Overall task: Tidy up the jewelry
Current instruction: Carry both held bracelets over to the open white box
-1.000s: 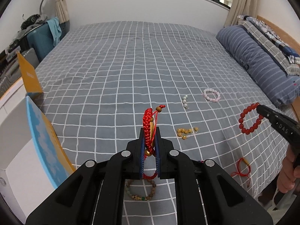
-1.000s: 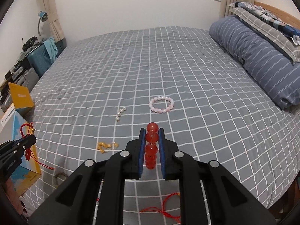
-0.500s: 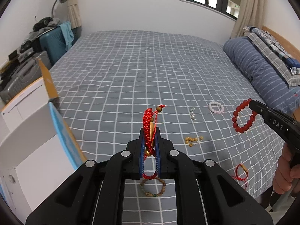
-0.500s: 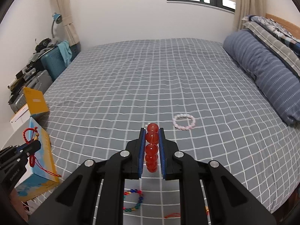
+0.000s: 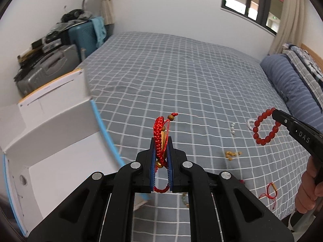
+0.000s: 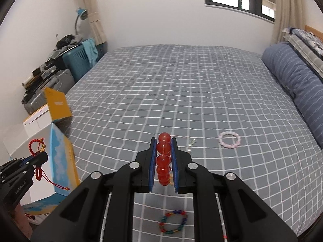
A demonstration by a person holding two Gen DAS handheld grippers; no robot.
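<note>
Above bed: braided bracelet clamped in left claw.

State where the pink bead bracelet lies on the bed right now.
In the right wrist view the pink bead bracelet lies flat on the grey checked bedspread, right of the right gripper, just beyond the small pearl pieces, toward the striped pillow.

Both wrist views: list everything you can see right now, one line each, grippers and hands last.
red woven bracelet: one, red, in left gripper
red bead bracelet: one, red, in right gripper
pink bead bracelet: one, pale pink, on bed
multicoloured bracelet: one, near bed edge
gold beads: small cluster, on bed
red cord bracelet: one, near bed edge
bed: one, grey checked
box: one, white, open, left of bed
pillow: one, blue striped
left gripper: shut
right gripper: shut
hand: one, holding right gripper
</note>
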